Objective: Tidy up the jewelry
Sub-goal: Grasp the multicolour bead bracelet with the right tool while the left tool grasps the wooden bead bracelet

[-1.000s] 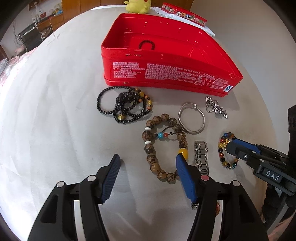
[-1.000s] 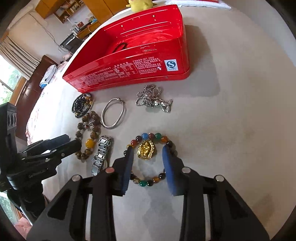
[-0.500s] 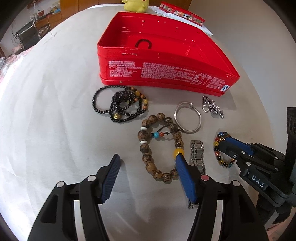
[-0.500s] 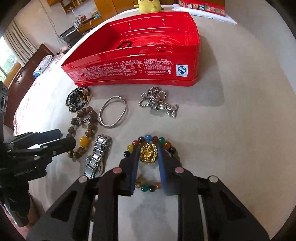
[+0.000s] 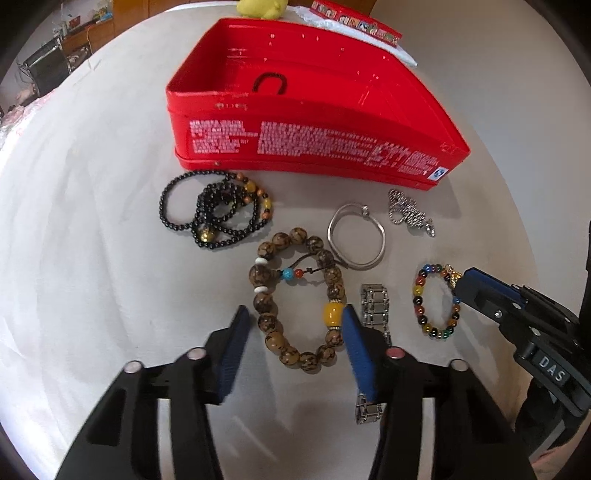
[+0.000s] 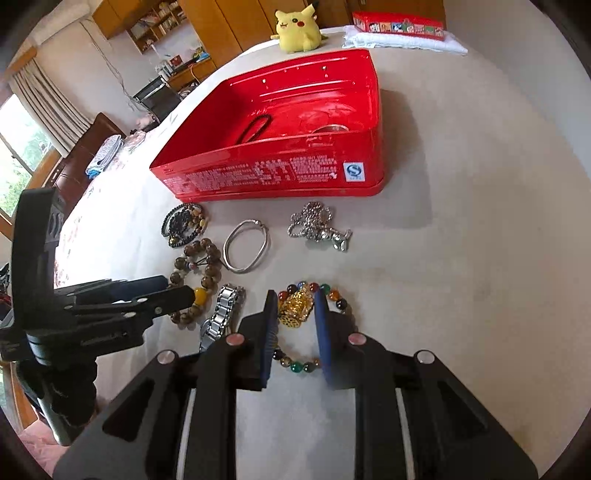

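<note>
two grippers hang low over the jewelry: the right gripper (image 6: 295, 306) has its jaws closing around the gold charm (image 6: 294, 309) of the multicolored bead bracelet (image 5: 437, 301) on the table (image 6: 461, 258), whether pinched i cannot tell; the left gripper (image 5: 295, 321) gapes wide over the wooden bead bracelet (image 5: 299, 299), near the red tin (image 5: 314, 122).

At twelve o'clock I see a yellow plush toy (image 6: 298, 26) on the counter (image 6: 480, 184) — at one o'clock, a slim red carton (image 6: 397, 25) on folded white cloth (image 6: 402, 43).
</note>
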Available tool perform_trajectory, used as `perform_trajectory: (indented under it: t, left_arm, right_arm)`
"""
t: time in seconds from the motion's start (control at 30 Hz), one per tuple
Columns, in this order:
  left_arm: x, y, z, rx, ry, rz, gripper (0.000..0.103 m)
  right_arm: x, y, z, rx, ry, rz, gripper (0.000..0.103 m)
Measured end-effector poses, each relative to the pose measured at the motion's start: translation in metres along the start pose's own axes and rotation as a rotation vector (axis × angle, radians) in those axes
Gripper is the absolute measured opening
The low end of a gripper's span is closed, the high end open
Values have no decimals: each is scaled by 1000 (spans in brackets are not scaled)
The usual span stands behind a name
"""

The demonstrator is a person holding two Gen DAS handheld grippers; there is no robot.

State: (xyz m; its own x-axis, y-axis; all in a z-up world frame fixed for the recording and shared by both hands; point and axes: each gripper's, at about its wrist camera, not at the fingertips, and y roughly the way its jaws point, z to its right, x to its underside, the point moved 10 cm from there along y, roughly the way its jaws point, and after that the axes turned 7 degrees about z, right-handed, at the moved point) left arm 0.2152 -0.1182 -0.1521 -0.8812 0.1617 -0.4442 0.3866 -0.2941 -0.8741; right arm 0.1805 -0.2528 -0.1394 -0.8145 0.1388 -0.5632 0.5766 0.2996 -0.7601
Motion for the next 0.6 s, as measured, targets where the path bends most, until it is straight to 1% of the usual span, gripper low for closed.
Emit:
perform_trajectory:
  t: [0.07, 0.1, 0.17, 0.3, 0.33, 0.4, 0.43, 0.6]
  left_arm:
    - [-1, 1, 1, 3, 6, 1, 43]
    - [0, 1, 2, 15, 2, -2, 42]
    - [0, 2, 3, 35, -7, -11, 41]
    - [2, 3, 3, 47, -7, -11, 40]
    - [2, 3, 3, 47, -2, -6, 32]
    - [4, 4, 6, 71, -7, -20, 22]
    - [5, 5, 4, 65, -7, -25, 13]
    - [7, 5, 4, 65, -6, -18, 13]
  right_arm:
    - [1, 1, 0, -4, 2, -5, 19]
    - [2, 1, 0, -4, 2, -6, 19]
    - [2, 1, 1, -3, 5, -7, 19]
    - [2, 3, 2, 2, 8, -8, 19]
    - [2, 3, 2, 2, 9, -10, 19]
    - [3, 4, 2, 1, 9, -13, 19]
    - [3, 5, 2, 3, 9, -14, 19]
    - [3, 7, 4, 6, 15, -17, 19]
